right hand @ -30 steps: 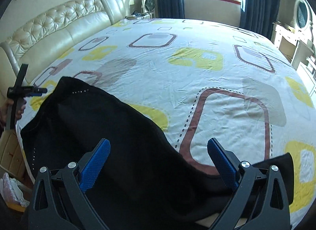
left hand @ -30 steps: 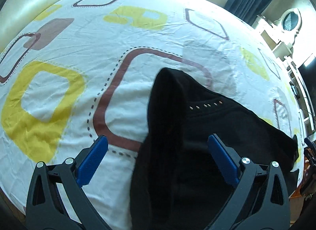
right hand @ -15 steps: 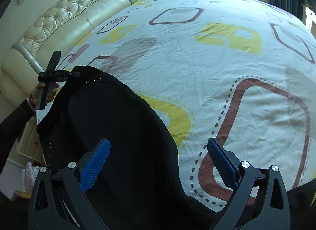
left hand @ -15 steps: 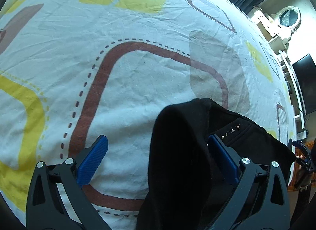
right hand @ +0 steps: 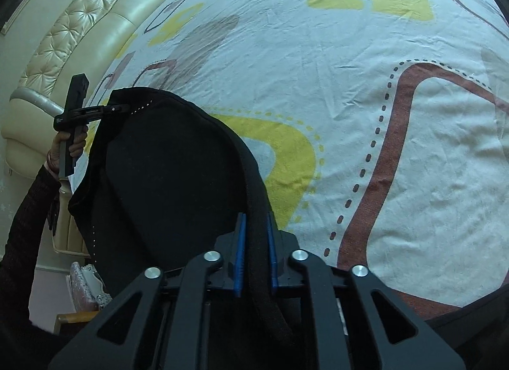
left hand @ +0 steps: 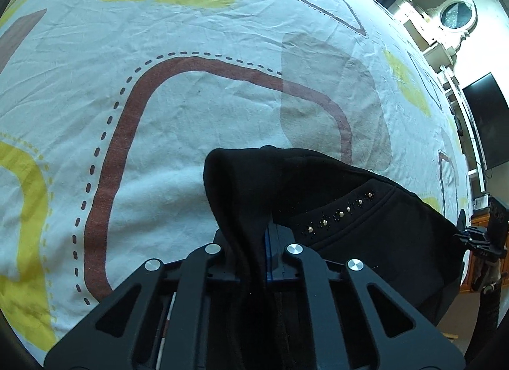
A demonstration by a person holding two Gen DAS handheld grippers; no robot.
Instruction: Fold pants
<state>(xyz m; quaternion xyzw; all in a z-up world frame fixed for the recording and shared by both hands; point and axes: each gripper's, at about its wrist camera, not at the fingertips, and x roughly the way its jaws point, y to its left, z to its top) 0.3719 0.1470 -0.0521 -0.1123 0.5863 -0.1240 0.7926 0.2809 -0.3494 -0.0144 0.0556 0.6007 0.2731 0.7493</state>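
Observation:
Black pants [left hand: 366,227] with a row of small studs lie at the near edge of a bed with a patterned white sheet [left hand: 206,109]. My left gripper [left hand: 265,252] is shut on a fold of the pants' edge. My right gripper [right hand: 256,255] is shut on the thick hem of the pants [right hand: 165,173]. In the right wrist view the left gripper [right hand: 105,109] shows far left, holding the studded corner. In the left wrist view the right gripper [left hand: 477,239] shows at the far right edge.
A cream tufted leather headboard [right hand: 79,36] curves along the bed's left side. A white dresser with a round mirror [left hand: 455,17] and a dark screen [left hand: 490,122] stand to the right. The sheet [right hand: 350,84] stretches ahead.
Both grippers were open above the pants and have now shut on the fabric. Both moved down and closer to the bed.

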